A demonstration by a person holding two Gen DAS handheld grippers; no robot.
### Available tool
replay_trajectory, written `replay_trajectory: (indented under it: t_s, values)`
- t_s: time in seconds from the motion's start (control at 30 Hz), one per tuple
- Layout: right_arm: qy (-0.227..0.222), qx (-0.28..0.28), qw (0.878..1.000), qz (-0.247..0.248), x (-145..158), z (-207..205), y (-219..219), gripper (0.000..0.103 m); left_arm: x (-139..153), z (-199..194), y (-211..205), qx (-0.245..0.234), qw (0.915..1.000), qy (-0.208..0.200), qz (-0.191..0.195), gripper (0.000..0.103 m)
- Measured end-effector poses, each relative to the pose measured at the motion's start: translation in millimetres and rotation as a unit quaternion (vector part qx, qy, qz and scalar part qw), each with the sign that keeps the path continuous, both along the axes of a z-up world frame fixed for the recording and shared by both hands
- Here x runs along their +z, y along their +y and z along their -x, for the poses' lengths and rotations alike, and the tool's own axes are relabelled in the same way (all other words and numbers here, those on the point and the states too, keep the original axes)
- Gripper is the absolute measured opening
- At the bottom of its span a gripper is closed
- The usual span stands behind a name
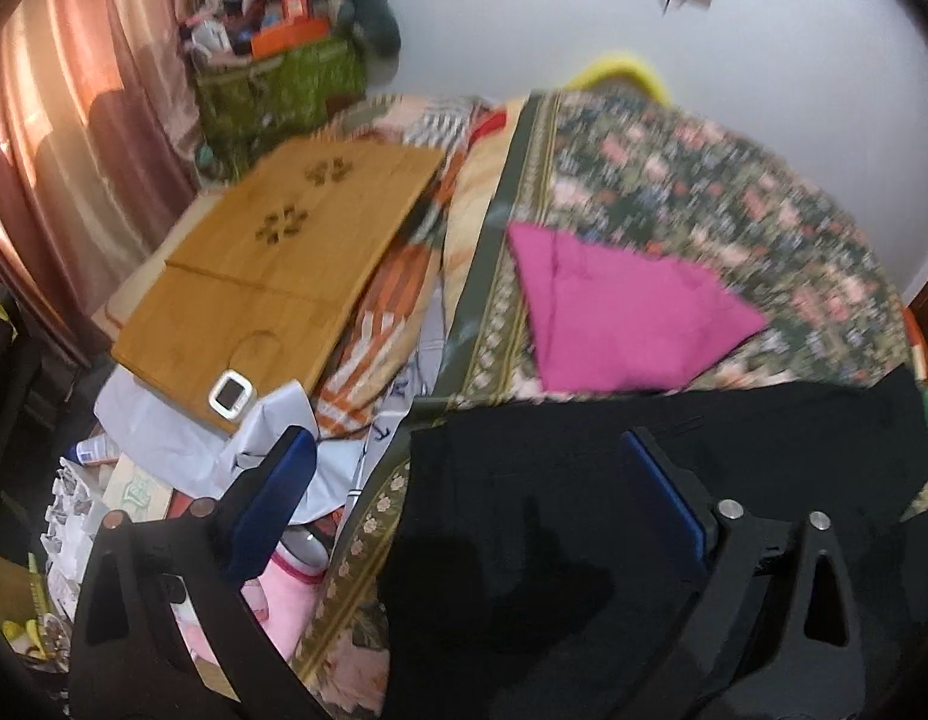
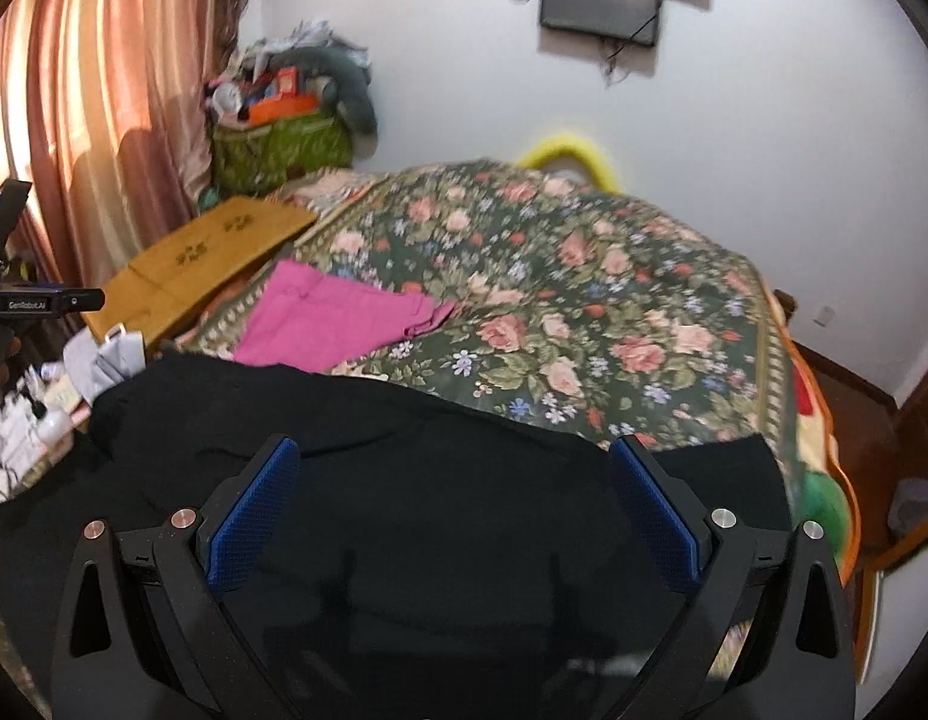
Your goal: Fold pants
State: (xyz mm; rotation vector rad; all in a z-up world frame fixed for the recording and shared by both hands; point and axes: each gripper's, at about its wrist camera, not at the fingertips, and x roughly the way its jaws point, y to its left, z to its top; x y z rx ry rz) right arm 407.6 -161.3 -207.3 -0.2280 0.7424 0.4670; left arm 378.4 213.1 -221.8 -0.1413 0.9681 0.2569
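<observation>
Beneath both your grippers, the black pants (image 2: 404, 480) lie spread on the floral bedspread (image 2: 583, 312). Your left gripper (image 1: 469, 480) and right gripper (image 2: 458, 480) stand wide apart, holding nothing.

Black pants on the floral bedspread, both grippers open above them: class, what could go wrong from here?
1. The black pants show almost no visible seams, so the left gripper or right gripper may pinch the wrong layer.
2. The folded pink cloth lies close beyond them and could get dragged.
3. The floral bedspread could be caught along with the pants.
</observation>
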Motion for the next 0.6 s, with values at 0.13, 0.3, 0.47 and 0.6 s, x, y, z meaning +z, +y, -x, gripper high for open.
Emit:
replay_trajectory:
  t_s: [0.13, 0.3, 0.47, 0.6]
  values:
    - [0.039, 0.024, 0.999, 0.001, -27, -35, 14, 0.101, -39, -25, 13, 0.0, 0.9986, 0.05, 0.018, 0.092]
    - [0.084, 0.035, 0.996, 0.013, -55, -72, 24, 0.096, -79, -44, 21, 0.0, 0.9934, 0.103, 0.05, 0.078]
    - [0.12, 0.059, 0.991, 0.027, -80, -93, 36, 0.088, -111, -59, 25, -0.016, 0.9845, 0.153, 0.085, 0.067]
    - [0.143, 0.08, 0.985, 0.048, -98, -99, 47, 0.078, -123, -64, 32, -0.002, 0.9794, 0.163, 0.119, 0.065]
